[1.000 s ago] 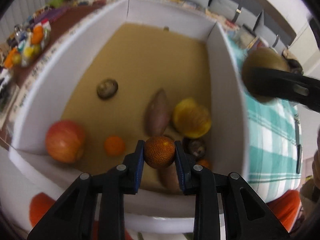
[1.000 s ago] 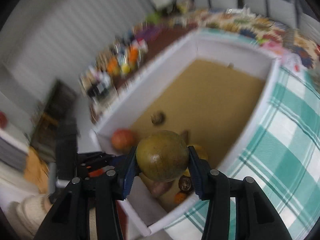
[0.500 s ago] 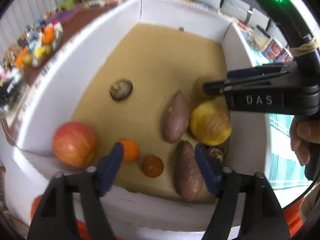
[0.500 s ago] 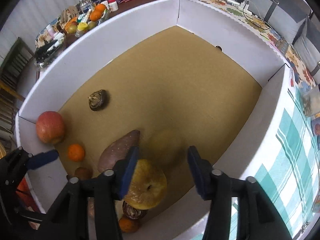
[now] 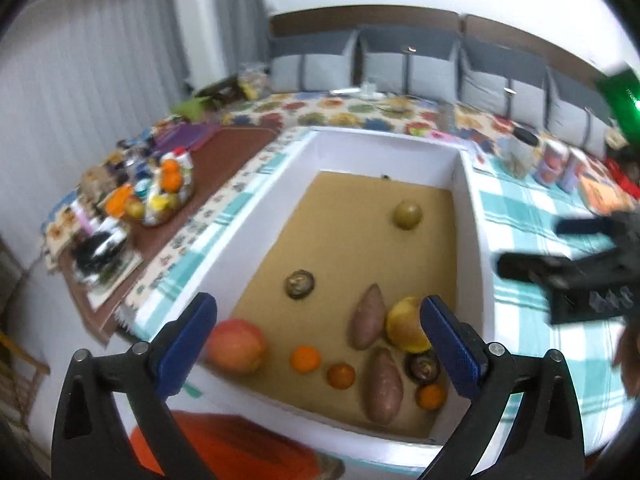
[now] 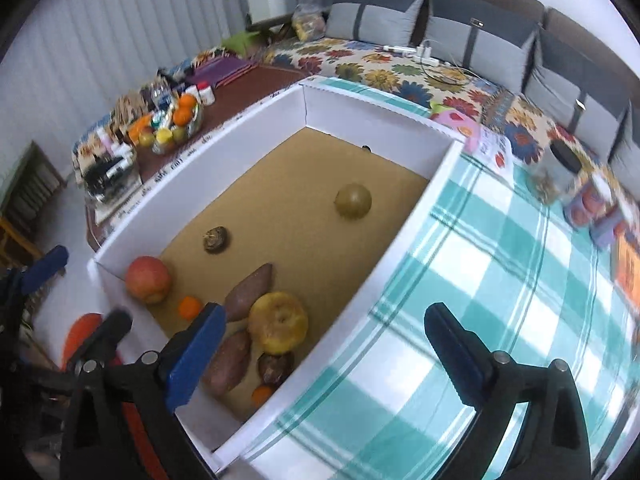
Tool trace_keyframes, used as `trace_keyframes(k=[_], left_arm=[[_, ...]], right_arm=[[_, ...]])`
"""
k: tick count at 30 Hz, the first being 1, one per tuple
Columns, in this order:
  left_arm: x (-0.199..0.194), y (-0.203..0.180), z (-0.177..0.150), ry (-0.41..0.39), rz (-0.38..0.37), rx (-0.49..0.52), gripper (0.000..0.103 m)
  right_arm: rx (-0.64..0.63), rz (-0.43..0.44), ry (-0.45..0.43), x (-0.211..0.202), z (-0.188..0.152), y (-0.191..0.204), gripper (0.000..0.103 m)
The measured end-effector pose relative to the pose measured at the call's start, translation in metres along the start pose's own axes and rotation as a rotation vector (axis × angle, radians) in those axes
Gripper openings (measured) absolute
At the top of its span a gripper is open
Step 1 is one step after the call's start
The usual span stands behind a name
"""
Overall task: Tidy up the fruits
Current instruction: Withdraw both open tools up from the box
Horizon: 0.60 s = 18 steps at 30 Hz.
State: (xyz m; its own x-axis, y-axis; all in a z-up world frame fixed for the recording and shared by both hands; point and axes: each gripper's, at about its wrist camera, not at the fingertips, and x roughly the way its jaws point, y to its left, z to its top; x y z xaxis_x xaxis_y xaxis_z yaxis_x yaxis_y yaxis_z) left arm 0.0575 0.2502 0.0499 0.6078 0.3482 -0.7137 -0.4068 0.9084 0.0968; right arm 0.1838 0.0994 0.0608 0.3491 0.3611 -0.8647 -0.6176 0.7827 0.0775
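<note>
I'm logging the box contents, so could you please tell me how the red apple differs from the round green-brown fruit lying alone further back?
The red apple is red-orange and looks larger; the green-brown fruit is dull olive. The apple sits in a near corner against the wall of the white box, by a small orange; the green-brown fruit lies alone, clear of the walls. Both are round and rest on the box's tan floor.
</note>
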Motion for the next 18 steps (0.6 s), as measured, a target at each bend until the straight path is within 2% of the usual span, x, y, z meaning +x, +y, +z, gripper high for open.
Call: trace_keyframes(k=[1, 6, 10, 13, 18], left_arm=[[0.002, 0.002, 0.001, 0.030, 0.018, -0.005, 0.102], [0.009, 0.012, -0.002, 0.120, -0.007, -0.024, 0.101], [0.009, 0.021, -0.003, 0.142, -0.022, -0.045, 0.101], [0.011, 0.028, -0.003, 0.161, -0.048, -0.072, 0.101], [0.014, 0.035, -0.005, 0.178, -0.038, -0.083, 0.101]], right_arm=[[0.026, 0.008, 0.002, -0.005, -0.007, 0.000, 0.099], [0.092, 0.010, 0.025, -0.013, -0.026, 0.006, 0.099], [0.089, 0.018, 0.046, -0.014, -0.032, 0.024, 0.099], [0.063, -0.008, 0.054, -0.013, -0.034, 0.038, 0.099], [0.051, -0.021, 0.066, -0.010, -0.035, 0.050, 0.099]])
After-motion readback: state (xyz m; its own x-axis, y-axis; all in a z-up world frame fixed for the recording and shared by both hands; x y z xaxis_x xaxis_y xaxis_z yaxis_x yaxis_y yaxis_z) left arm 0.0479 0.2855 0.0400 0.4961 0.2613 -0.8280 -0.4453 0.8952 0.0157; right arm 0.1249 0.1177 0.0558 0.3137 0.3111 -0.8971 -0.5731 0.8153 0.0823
